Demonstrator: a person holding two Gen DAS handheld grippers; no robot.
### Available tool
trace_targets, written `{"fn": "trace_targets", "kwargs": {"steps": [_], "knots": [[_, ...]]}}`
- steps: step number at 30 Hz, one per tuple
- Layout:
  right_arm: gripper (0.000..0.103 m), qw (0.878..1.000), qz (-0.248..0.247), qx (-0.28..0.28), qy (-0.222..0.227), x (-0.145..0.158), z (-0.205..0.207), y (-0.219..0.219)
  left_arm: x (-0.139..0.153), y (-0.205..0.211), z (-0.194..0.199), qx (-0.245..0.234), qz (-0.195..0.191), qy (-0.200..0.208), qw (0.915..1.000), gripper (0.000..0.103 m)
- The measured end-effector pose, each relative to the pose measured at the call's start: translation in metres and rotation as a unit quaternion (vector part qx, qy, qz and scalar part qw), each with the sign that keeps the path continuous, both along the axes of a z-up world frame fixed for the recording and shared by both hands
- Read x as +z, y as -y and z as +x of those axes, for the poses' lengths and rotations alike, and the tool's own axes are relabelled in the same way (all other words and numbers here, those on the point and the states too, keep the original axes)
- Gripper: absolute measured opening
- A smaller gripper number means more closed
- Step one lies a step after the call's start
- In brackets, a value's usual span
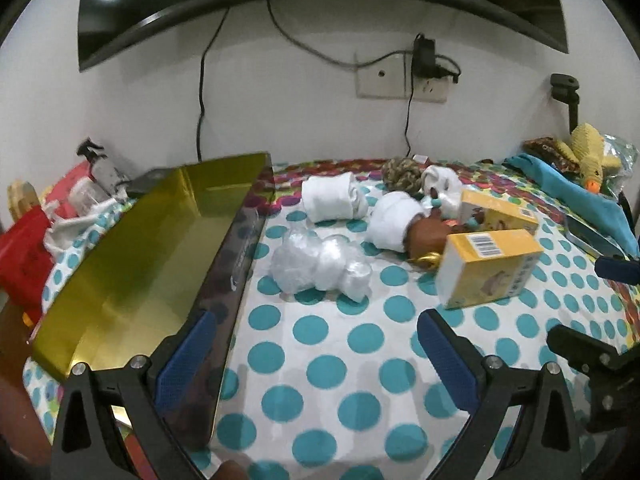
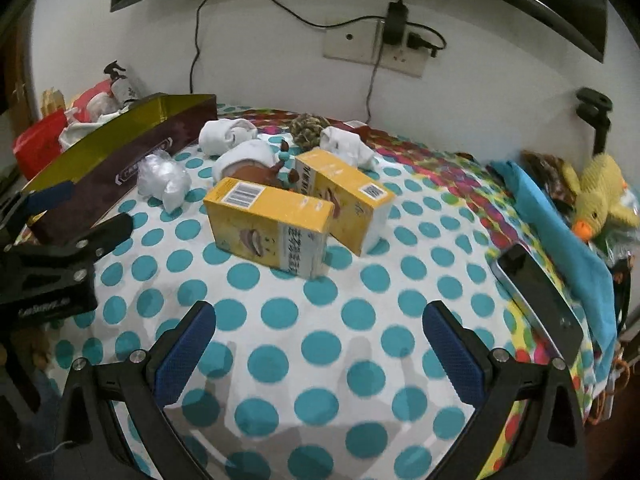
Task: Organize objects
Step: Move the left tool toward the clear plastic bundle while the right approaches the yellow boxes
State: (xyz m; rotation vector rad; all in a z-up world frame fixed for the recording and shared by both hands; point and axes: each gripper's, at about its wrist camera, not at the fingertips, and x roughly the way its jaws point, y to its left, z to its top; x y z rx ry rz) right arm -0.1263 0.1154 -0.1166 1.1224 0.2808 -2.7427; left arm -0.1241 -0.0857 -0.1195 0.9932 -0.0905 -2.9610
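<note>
Two yellow boxes (image 2: 268, 226) (image 2: 346, 196) lie on the dotted cloth, with white rolled socks (image 2: 226, 134), a crumpled plastic bag (image 2: 164, 178), a rope ball (image 2: 306, 130) and a brown toy (image 2: 260, 174) behind them. A long dark box with a gold inside (image 1: 132, 264) stands open at the left. My left gripper (image 1: 316, 356) is open and empty, its left finger beside the box's near wall. My right gripper (image 2: 320, 356) is open and empty, in front of the nearer yellow box (image 1: 486, 268).
A phone (image 2: 538, 294), a blue cloth (image 2: 560, 232) and a yellow knitted duck (image 2: 600, 200) lie at the right edge. Red bags and a spray bottle (image 1: 98, 168) crowd the far left. A wall socket with cables (image 2: 396, 48) is behind.
</note>
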Motion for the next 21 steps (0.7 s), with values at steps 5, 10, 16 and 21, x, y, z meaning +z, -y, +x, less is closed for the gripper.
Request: {"fn": "trace_targets", "kwargs": {"steps": [5,10,16,21], "knots": [[0.103,1.0,-0.017,0.011,0.02,-0.01,-0.014,0.001,0.005,0.007,-0.025,-0.004,0.011,0.018,0.9998,0.103],[0.103,0.999,-0.042,0.001,0.033,-0.018,-0.023,-0.003,0.008,0.005,-0.052,-0.004,0.018,0.031,0.9994,0.103],[0.103,0.997,-0.058,-0.01,0.041,-0.018,-0.03,-0.007,0.0,-0.003,-0.077,-0.004,-0.013,0.045,0.9989,0.103],[0.103,0.996,-0.073,-0.008,0.046,-0.017,-0.035,-0.004,-0.005,-0.009,-0.088,0.0,-0.015,0.06,0.9981,0.103]]}}
